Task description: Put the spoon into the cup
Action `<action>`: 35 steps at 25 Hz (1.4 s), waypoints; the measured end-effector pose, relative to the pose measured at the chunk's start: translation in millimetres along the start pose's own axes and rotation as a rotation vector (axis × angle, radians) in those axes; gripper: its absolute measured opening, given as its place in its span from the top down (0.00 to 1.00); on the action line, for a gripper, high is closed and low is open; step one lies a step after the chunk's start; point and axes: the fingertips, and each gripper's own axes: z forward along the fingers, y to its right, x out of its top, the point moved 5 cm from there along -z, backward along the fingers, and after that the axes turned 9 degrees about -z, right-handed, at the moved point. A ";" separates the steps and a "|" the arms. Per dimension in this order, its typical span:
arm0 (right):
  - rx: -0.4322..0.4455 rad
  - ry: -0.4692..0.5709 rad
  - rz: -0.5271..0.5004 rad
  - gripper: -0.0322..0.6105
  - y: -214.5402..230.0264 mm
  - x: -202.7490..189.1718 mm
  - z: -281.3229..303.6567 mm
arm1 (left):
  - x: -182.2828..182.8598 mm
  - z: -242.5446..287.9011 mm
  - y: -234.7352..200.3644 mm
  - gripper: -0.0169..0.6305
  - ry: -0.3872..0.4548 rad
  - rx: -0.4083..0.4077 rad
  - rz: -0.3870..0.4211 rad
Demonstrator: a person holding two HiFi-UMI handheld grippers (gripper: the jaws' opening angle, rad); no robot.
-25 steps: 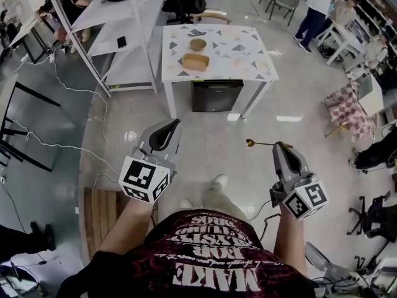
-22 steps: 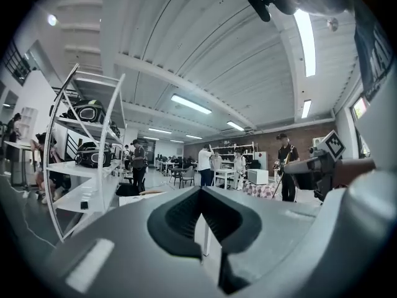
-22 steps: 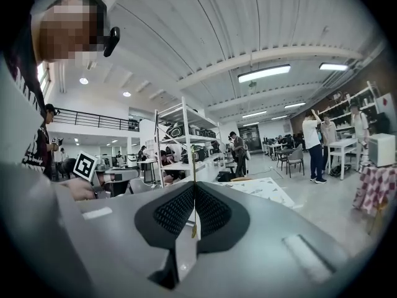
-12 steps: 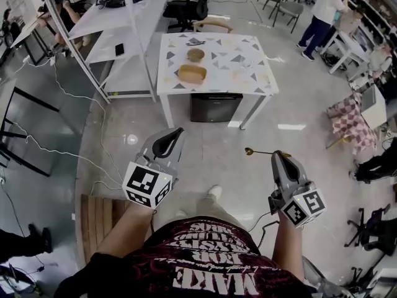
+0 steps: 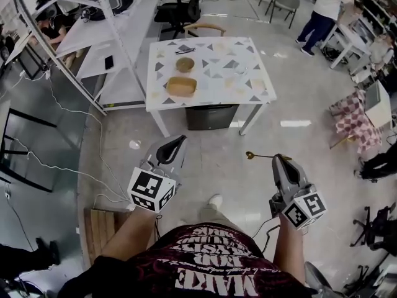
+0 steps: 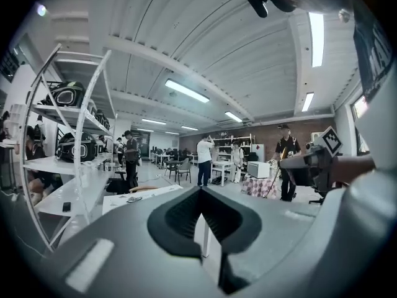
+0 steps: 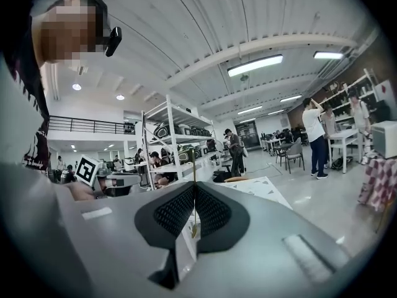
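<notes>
Head view: the spoon (image 5: 259, 156) sticks out to the left from the right tool (image 5: 281, 161), whose jaws are closed on the end of its thin handle. The cup (image 5: 185, 64) stands on the bench (image 5: 248, 73), well ahead. With such a small grip, the spoon may turn or slip on the way there. The left tool (image 5: 175, 145) is closed and empty. Both forearms reach forward, with the tools almost level.

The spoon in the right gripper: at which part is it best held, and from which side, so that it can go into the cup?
Grip the far end of the thin handle, with the jaws closing across it from both flat sides, as the right gripper does on the spoon. The bowl end then sticks out free to the side, so it can probably go in first.
</notes>
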 end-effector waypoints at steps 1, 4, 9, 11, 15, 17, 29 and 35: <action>-0.001 0.004 0.003 0.90 6.8 0.6 4.0 | 2.1 9.1 -0.7 0.97 -0.004 -0.003 0.005; 0.000 0.010 0.019 0.90 26.5 0.5 14.3 | 10.2 33.0 -1.3 0.97 -0.011 -0.007 0.023; 0.019 0.009 0.040 0.90 55.8 2.4 31.0 | 21.3 64.2 -3.3 0.97 -0.020 0.010 0.030; 0.028 0.014 0.039 0.90 69.2 7.0 37.8 | 25.1 75.5 -2.9 0.97 -0.018 0.020 0.030; 0.042 0.035 0.023 0.90 96.6 17.4 45.2 | 31.4 95.5 1.4 0.97 -0.008 0.041 0.032; 0.050 0.045 0.020 0.90 109.1 18.6 48.2 | 34.6 103.9 4.4 0.97 0.000 0.050 0.039; 0.076 0.034 0.039 0.90 140.9 14.7 51.4 | 30.6 117.2 15.4 0.97 0.001 0.076 0.034; 0.070 0.041 0.052 0.90 142.6 12.8 53.1 | 29.2 118.1 9.3 0.97 -0.017 0.084 0.032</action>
